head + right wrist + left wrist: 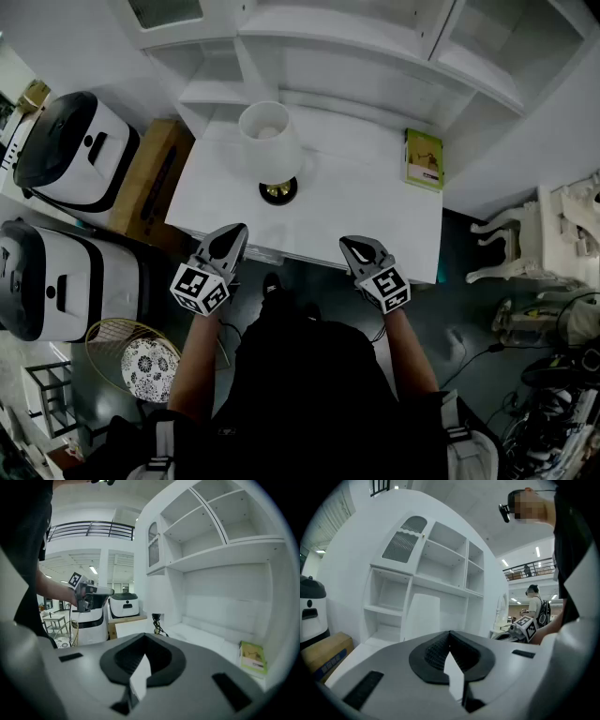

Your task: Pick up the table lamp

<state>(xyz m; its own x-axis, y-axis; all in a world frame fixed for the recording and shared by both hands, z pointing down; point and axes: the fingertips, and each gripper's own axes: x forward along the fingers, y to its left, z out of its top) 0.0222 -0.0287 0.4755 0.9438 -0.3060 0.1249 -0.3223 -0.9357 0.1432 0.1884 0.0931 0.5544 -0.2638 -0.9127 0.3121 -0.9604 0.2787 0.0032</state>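
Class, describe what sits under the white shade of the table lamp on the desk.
Under the shade a round dark base with a brass centre rests on the white desk. From the head view the shade covers the stem and any bulb.

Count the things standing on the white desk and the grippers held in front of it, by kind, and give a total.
Table lamp: 1
Green book: 1
Grippers: 2 (left gripper, right gripper)
Total: 4
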